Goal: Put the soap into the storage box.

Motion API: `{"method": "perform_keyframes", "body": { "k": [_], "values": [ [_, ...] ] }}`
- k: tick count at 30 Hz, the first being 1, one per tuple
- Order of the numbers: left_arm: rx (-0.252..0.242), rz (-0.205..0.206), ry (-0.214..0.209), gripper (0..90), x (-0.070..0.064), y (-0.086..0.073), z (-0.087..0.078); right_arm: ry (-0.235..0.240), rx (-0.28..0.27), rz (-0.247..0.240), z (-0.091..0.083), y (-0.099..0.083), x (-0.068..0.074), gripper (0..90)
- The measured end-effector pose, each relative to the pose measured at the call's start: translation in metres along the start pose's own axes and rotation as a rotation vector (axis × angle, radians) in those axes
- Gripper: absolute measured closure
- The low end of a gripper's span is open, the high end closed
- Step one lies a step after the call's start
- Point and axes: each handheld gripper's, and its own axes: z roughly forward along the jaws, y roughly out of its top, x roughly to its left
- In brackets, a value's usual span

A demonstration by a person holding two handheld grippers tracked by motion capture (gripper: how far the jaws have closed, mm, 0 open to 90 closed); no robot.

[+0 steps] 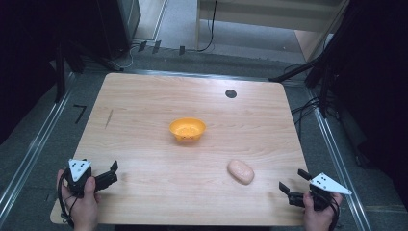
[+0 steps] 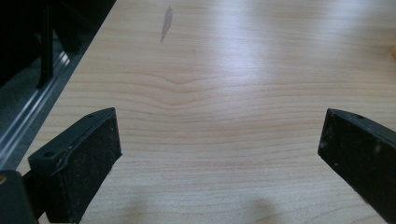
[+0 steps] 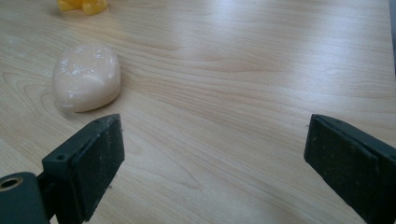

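Observation:
An orange bowl [image 1: 187, 129] stands near the middle of the wooden table [image 1: 144, 96]. A pale pink, rounded lump [image 1: 240, 172] lies to the right of it, nearer the front; the right gripper view has this lump [image 3: 87, 77] at upper left, beyond the left jaw. My right gripper [image 1: 294, 182] is open at the table's front right corner, a little right of the lump, nothing between its jaws [image 3: 215, 163]. At the front left corner my left gripper [image 1: 113, 173] is open over bare wood [image 2: 219, 149].
A small black disc [image 1: 231, 93] sits at the back right of the table. A dark streak [image 1: 109, 118] marks the wood at left. Metal rails [image 1: 29, 154] run along both sides of the table; cables lie on the floor behind.

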Motion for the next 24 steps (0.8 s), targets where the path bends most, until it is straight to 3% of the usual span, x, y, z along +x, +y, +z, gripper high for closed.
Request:
{"method": "perform_keyframes", "body": {
  "k": [4,7,12,18,20,24],
  "values": [
    [-0.008,-0.027,0.011,0.0,0.003,0.000,0.000,-0.010,0.010,-0.010,0.001,0.000,0.001,6.3],
    [-0.021,-0.022,0.029,0.0,0.002,0.000,-0.001,-0.002,0.033,-0.004,0.003,0.001,0.001,6.3],
    [-0.054,0.026,0.058,0.0,-0.004,-0.002,-0.003,-0.014,0.086,0.026,0.005,0.002,0.001,8.4],
    [-0.047,0.038,0.046,0.0,-0.004,-0.001,-0.002,-0.003,0.151,-0.020,0.008,0.010,0.004,8.5],
    [-0.036,0.073,0.043,0.0,-0.007,-0.001,-0.001,0.009,0.183,-0.026,0.009,0.016,0.005,8.5],
    [-0.037,0.097,0.037,0.0,-0.010,-0.001,-0.001,0.015,0.224,-0.042,0.013,0.026,0.009,8.5]
  ]
}}
